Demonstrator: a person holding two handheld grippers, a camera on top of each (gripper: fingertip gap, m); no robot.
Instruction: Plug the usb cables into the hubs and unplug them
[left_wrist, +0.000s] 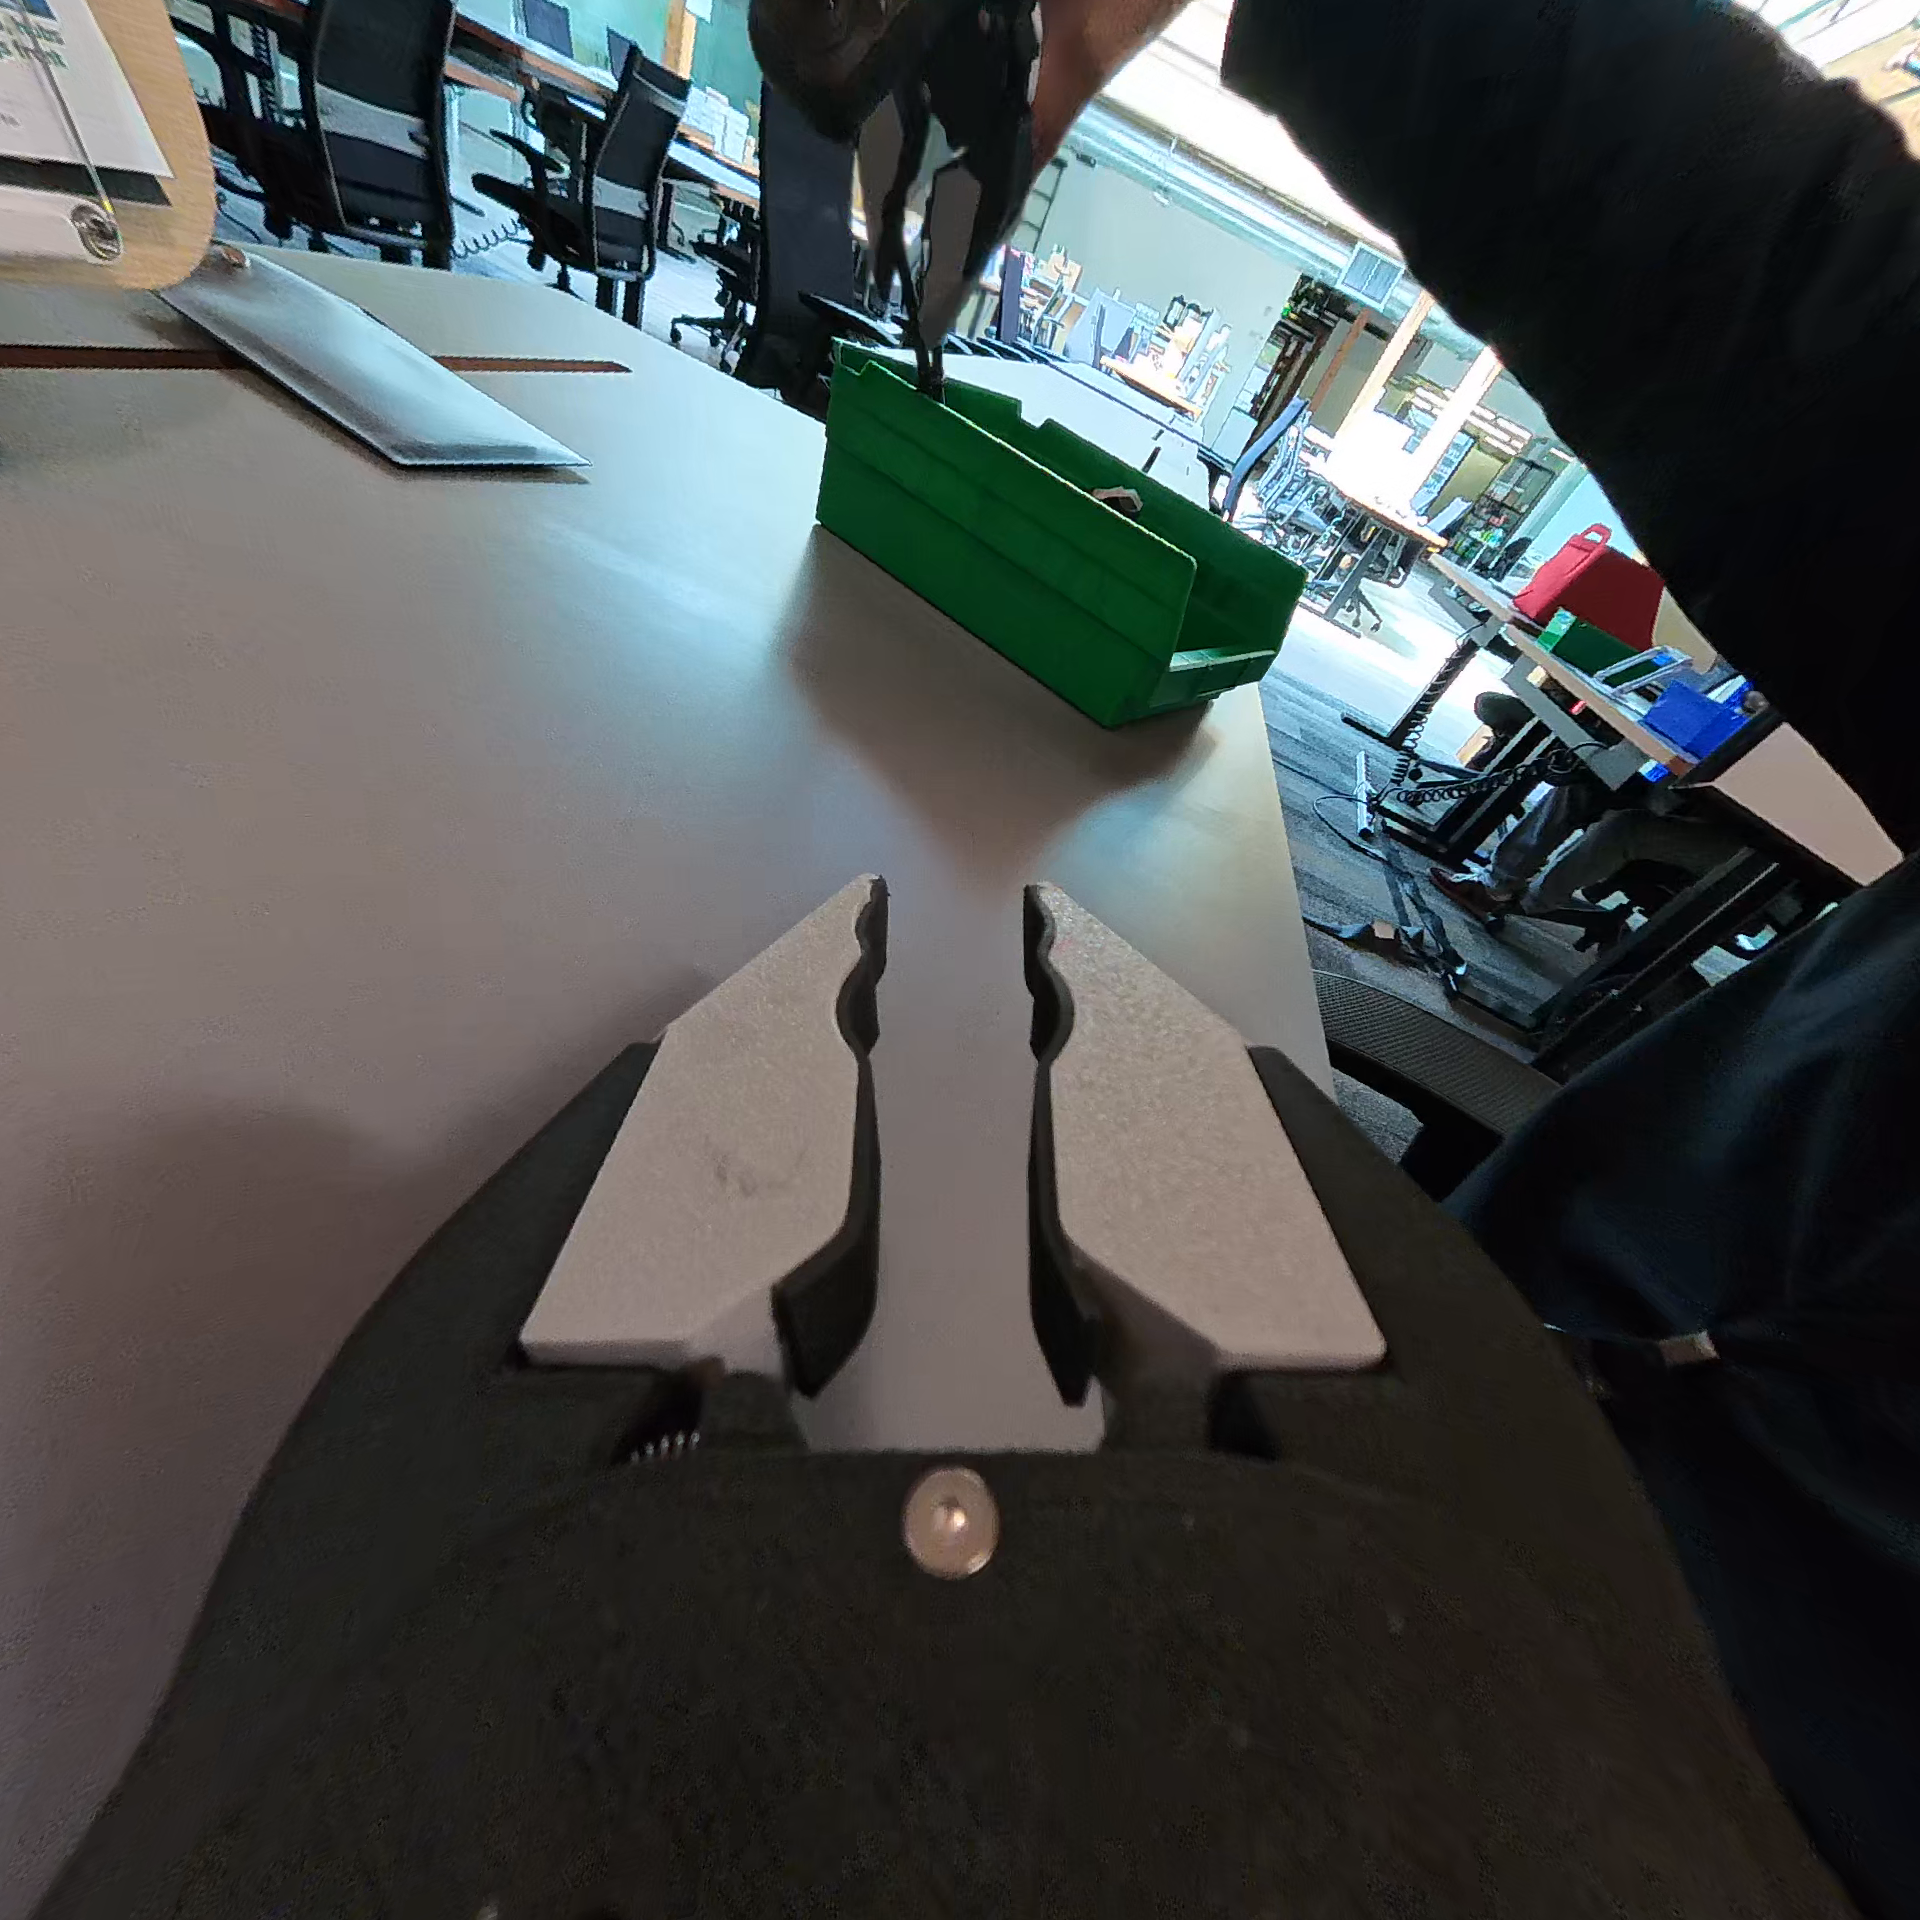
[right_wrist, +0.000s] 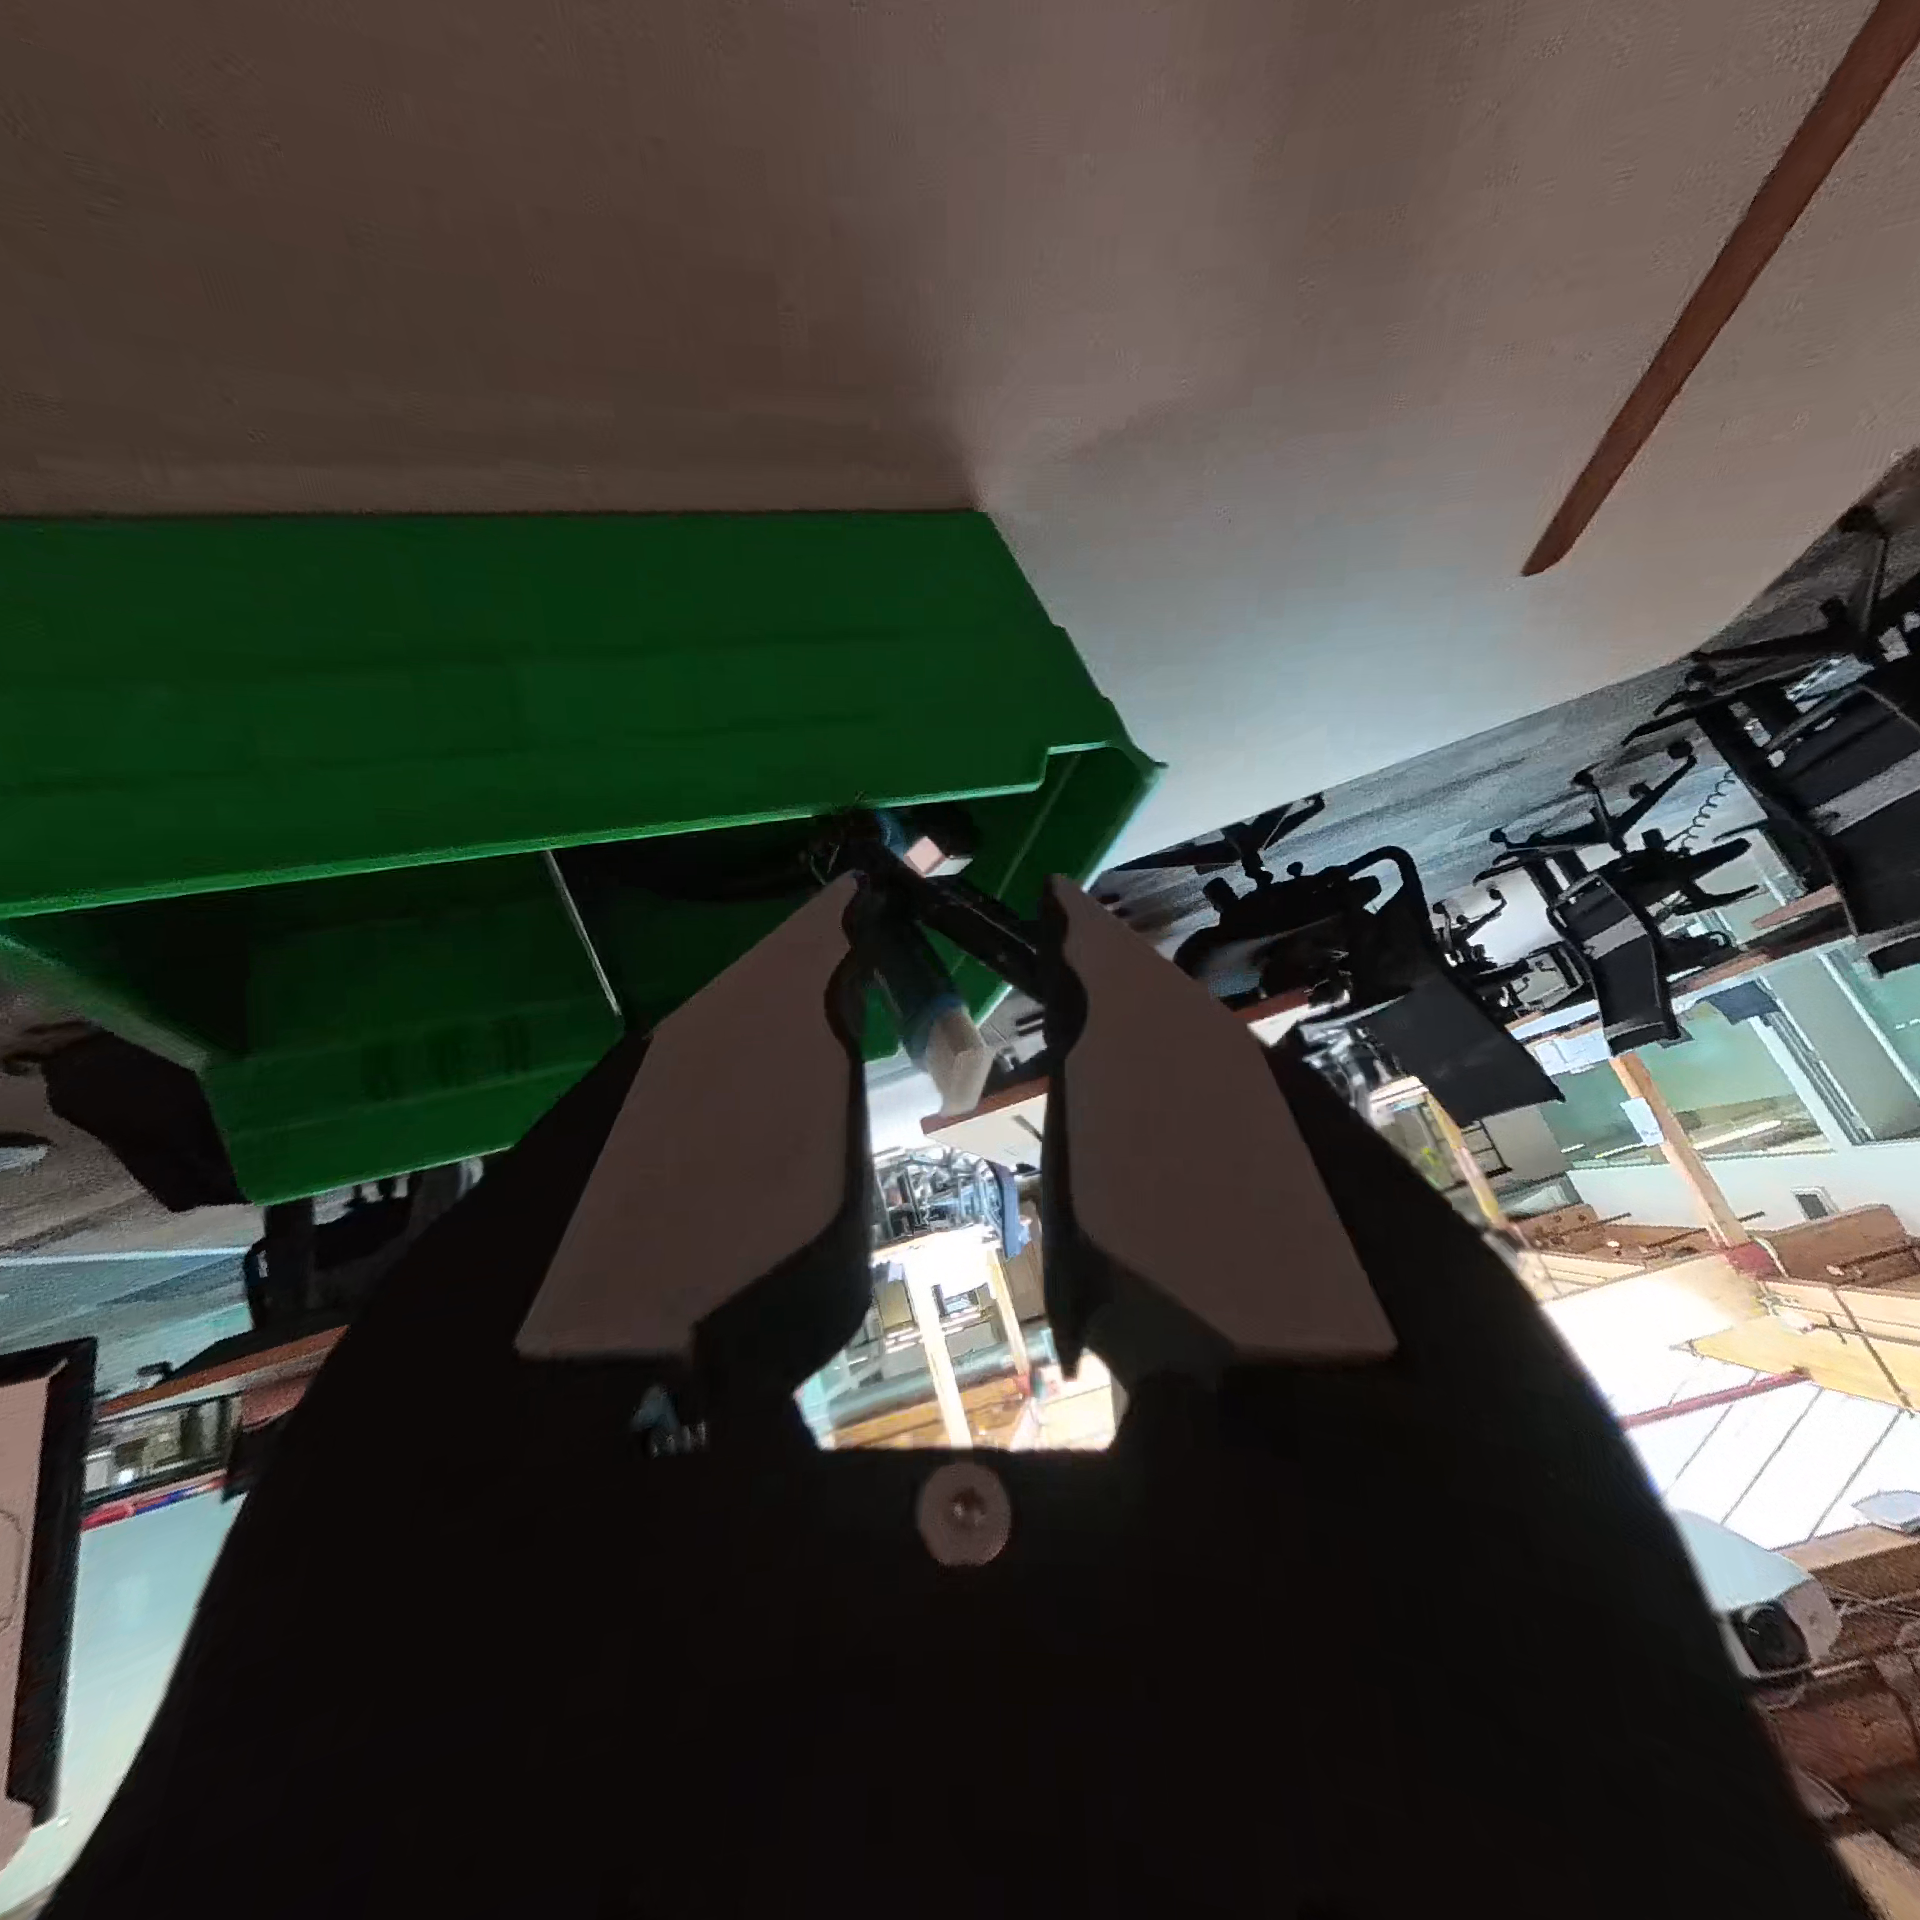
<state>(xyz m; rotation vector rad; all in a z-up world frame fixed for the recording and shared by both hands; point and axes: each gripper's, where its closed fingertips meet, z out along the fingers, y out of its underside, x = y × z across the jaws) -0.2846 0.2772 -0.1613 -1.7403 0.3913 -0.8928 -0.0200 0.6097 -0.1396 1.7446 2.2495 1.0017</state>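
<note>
**A:** Item one, nearest?

**B:** Left hand-held gripper (left_wrist: 956, 904). The jaws stand apart with nothing between them, only bare bench (left_wrist: 416, 727) showing through the gap. It hangs low over the bench and touches nothing.

**A:** Item two?

**B:** Green bin (left_wrist: 1039, 561), plastic, long, open-topped and upright. It sits on the bench near the far edge, well apart from the left hand-held gripper. The right wrist view shows a divider inside. A small pale piece shows at its rim.

**A:** Item three?

**B:** Right hand-held gripper (right_wrist: 949, 894), held above one end of the bin and pointing down into it. Strands of black cable (right_wrist: 966, 912) lie between its fingertips and run down into the bin. The jaws show a gap, so I cannot tell whether they pinch the cable. A blue-and-beige piece shows in the same compartment.

**A:** Remaining entries?

**B:** A flat grey sheet (left_wrist: 364, 364) lies on the bench to the left. A dark sleeve (left_wrist: 1662, 312) is at the right. Office chairs (left_wrist: 613, 156) and desks stand beyond.
</note>
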